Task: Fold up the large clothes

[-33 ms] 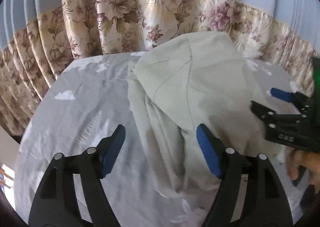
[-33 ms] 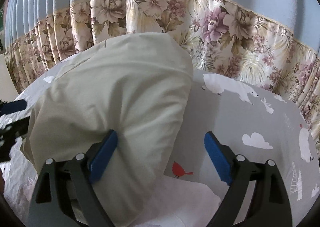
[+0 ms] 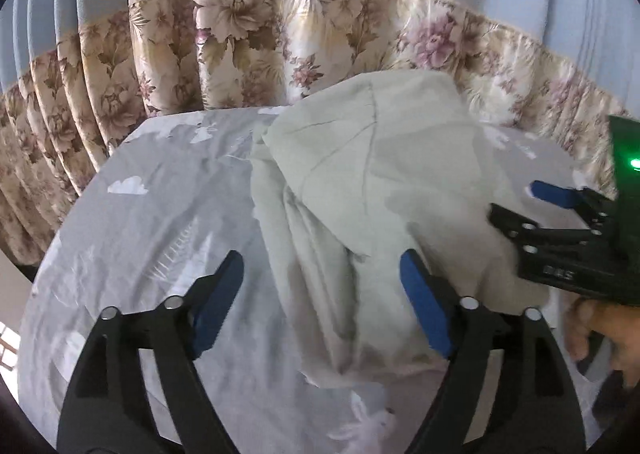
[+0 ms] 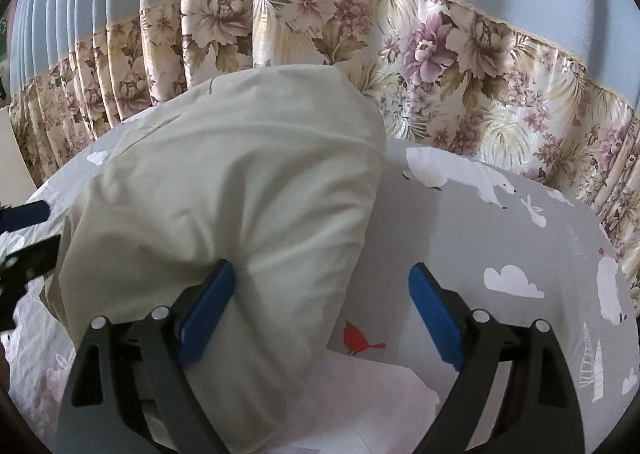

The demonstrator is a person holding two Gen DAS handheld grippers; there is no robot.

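garment: a pale green-cream piece of clothing [image 3: 372, 190] is bunched up in the middle of the left wrist view; in the right wrist view [image 4: 240, 222] it fills the centre-left, puffed up like a pillow

bed sheet: grey with white clouds and animals [image 3: 160, 214] — the garment is laid on it; a red bird print [image 4: 362, 338] is seen at lower centre of the right wrist view

left hand-held gripper: [image 3: 320, 294] jaws are spread and opening right now; the garment's crumpled edge is seen between the blue pads, no pad pressed on it as far as can be told

right hand-held gripper: [image 4: 322, 308] spread wide; the left blue pad [image 4: 208, 310] looks to be touching the bulged cloth, the other is over bare sheet — nothing pinched. It is also seen at the right edge of the left wrist view [image 3: 532, 210]

hand: [image 3: 596, 330] wrapped round the right gripper's handle, lower right of the left wrist view

curtain: blue on top with a floral band [image 4: 440, 54], hung across the upper part of both views
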